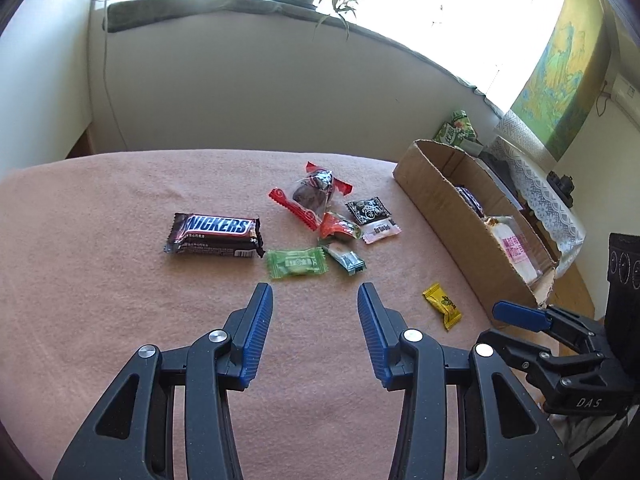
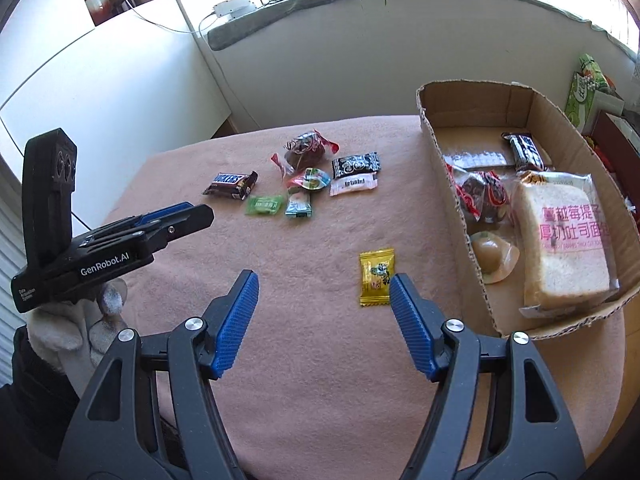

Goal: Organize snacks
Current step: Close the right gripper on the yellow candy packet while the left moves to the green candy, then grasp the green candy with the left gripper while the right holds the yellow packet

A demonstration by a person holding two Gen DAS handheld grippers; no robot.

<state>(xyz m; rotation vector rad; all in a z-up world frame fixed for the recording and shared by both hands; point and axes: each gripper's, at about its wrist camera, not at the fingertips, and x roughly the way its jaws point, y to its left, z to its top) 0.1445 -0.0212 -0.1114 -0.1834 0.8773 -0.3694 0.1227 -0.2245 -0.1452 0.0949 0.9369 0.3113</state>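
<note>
Both sets of fingers spread apart, nothing between the pads. Left gripper [image 1: 316, 292] above bare blanket, just short of green candy [image 1: 297, 263] and teal wrapper [image 1: 345, 258]. Right gripper [image 2: 324, 280] over blanket too, its right-hand pad just beside yellow candy [image 2: 376, 277], apparently not touching.

Further out: Snickers bar [image 1: 216, 236] left of the loose cluster, with red-wrapped snack [image 1: 312, 192], black packet [image 1: 367, 210] and white packet [image 1: 382, 230] piled close or overlapping. Cardboard box [image 2: 448, 184] at right edge of pink blanket [image 1: 100, 280], already holding toast bag [image 2: 568, 240], dark bar [image 2: 526, 151] and a few other items.

Risks, judged: small flat wrappers on soft cloth, so pads may pinch blanket along with candy or slide off. Cluster overlapping, so closing on green candy could snag the teal neighbour. Two grippers near each other in the middle; possible clash if both aim at same pile. Yellow candy could get nudged sideways by the pad instead of straddled.
</note>
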